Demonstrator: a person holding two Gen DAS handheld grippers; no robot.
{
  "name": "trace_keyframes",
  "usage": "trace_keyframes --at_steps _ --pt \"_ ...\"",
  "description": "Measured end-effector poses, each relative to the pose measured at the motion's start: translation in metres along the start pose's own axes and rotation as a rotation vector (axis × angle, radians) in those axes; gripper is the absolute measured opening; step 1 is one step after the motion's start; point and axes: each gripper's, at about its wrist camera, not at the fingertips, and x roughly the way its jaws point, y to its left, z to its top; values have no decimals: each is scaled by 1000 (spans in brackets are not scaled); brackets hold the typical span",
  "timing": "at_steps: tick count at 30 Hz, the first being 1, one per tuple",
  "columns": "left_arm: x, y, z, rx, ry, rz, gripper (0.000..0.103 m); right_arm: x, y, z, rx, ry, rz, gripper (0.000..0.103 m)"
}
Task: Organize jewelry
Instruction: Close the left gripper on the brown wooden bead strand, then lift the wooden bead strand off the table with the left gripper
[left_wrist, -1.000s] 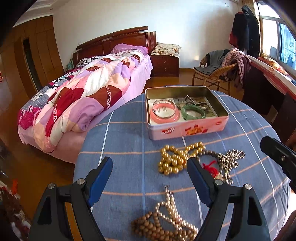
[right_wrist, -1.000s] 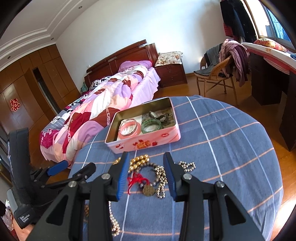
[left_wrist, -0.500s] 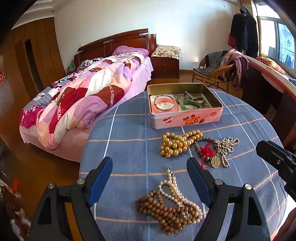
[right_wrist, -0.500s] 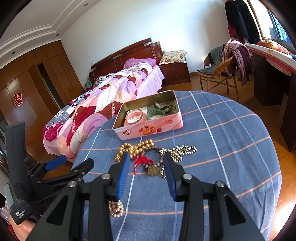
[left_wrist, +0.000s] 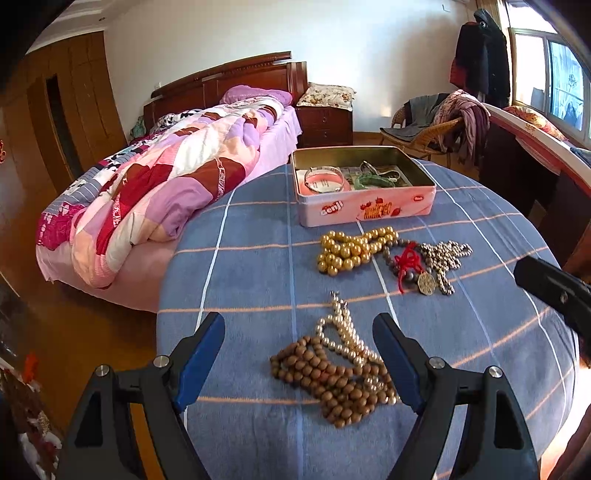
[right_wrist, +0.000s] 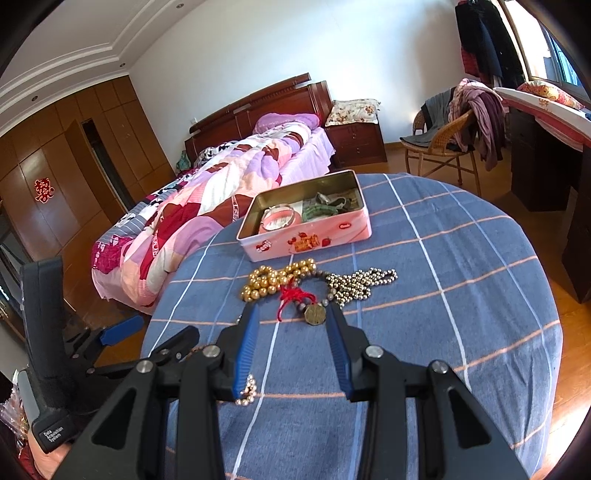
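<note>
A pink tin box stands open at the far side of the table, with a pink bangle and a green bangle inside. In front of it lie gold beads, a dark bracelet with a red tassel and coin, and a silver bead chain. Nearer, brown wooden beads and a pearl string lie under my left gripper, which is wide open and empty. My right gripper is partly open and holds nothing. The tassel bracelet lies just past its tips.
The round table has a blue checked cloth, and its edge curves close on the left and right. A bed with a patchwork quilt stands to the left. A wicker chair draped with clothes and a dark desk stand at the right.
Both grippers have drawn back from the tin box toward the near edge of the table. The wooden beads and pearls now show fully between the left fingers. Neither opening changed.
</note>
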Motion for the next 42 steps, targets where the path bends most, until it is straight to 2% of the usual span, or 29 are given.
trace_keyframes --at_steps 4,11,16,21,22,23,25,27,28,37,42 --pt "2 17 -17 -15 11 -41 82 0 -1 -3 -4 4 -3 46" --pt "13 35 -42 -28 56 -109 82 12 3 -14 -31 56 15 46" --pt "21 27 -38 -34 67 -131 82 21 8 -20 -44 92 29 46" --pt "31 15 -27 -88 107 -180 82 24 5 -21 -37 98 30 46" --pt "36 10 -26 -91 127 -171 77 24 5 -21 -35 100 30 46" --pt "42 7 -27 -87 152 -164 64 24 4 -21 -33 101 30 46" --pt "47 6 -31 -93 179 -170 58 25 3 -21 -33 104 29 46" --pt "43 6 -33 -67 159 -173 47 26 1 -21 -29 107 31 46" --pt "42 7 -34 -61 155 -180 38 27 1 -21 -26 111 33 46" --pt "35 28 -21 -50 76 -160 36 42 10 -25 -58 166 61 46" --pt "36 38 -6 -68 61 -118 36 63 37 -32 -152 222 88 46"
